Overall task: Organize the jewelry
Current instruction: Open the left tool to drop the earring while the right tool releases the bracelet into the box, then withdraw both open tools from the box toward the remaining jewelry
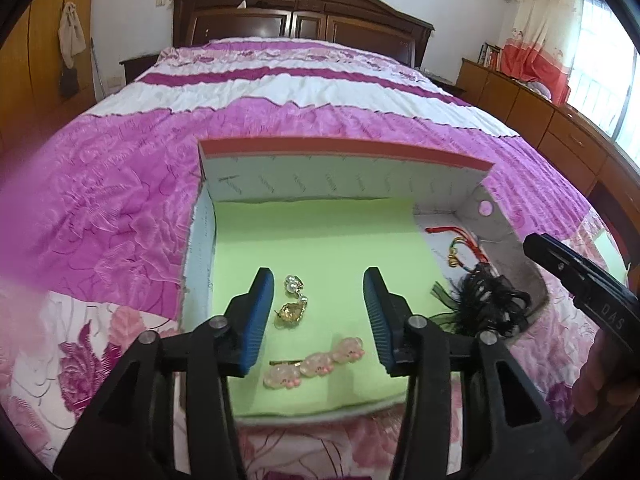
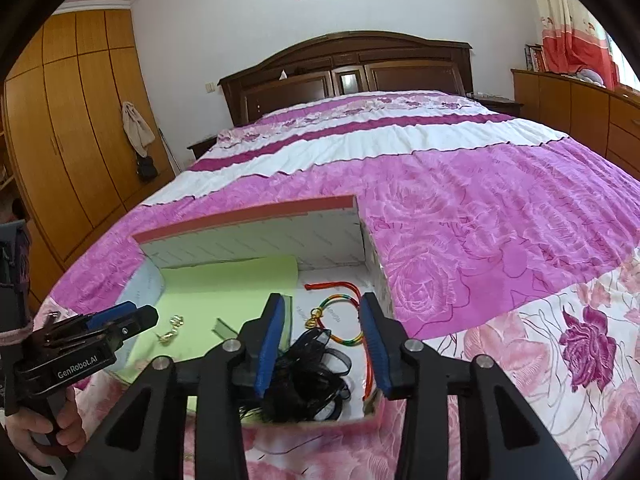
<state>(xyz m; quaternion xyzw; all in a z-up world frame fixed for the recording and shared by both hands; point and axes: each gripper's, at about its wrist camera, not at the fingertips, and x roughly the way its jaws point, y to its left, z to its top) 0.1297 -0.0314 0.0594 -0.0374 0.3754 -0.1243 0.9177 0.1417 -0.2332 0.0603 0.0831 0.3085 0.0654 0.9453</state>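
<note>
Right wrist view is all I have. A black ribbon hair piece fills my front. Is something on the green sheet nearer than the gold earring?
Observer: Yes, a pink translucent flower hair clip lies on the green paper sheet, nearer than the gold and pearl earring.
Operator: Is the left gripper holding something?
Observer: No, the left gripper is open and empty, above the earring.
Operator: Does the clip touch the earring?
Observer: No, they lie apart.

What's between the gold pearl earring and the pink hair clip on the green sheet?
Nothing: in the left wrist view, only bare green sheet separates the gold pearl earring from the pink hair clip.
</note>
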